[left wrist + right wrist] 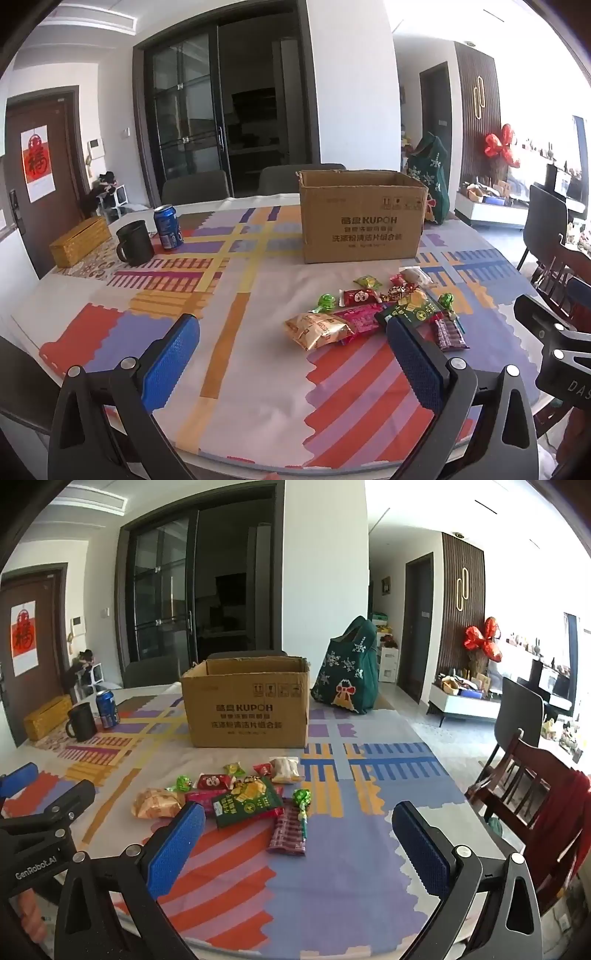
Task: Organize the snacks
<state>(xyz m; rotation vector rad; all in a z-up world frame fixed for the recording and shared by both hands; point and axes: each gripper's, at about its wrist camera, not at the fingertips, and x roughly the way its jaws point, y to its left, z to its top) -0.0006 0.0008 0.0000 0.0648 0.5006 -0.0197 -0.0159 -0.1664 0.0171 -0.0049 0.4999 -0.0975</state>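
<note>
Left wrist view shows the snacks (373,314) as a loose pile of small packets on the bench (258,369), at about 1 o'clock from the left claw (291,354). I can see a golden bag (319,329), a dark green packet (413,310), a red packet (360,296), a purple wrapper (448,334) and green-foil candies (327,302). Their print is too small to read. Behind the pile, at 12 o'clock, stands an open cardboard box (362,221) with "KUPOH" and Chinese lines on its front. A blue can (168,227) and a black mug (135,242) stand at 10 o'clock. Both the left claw and the right claw (299,843) are released, with nothing between the blue pads. In the right wrist view the other tool carries "GenRobot.AI".
</note>
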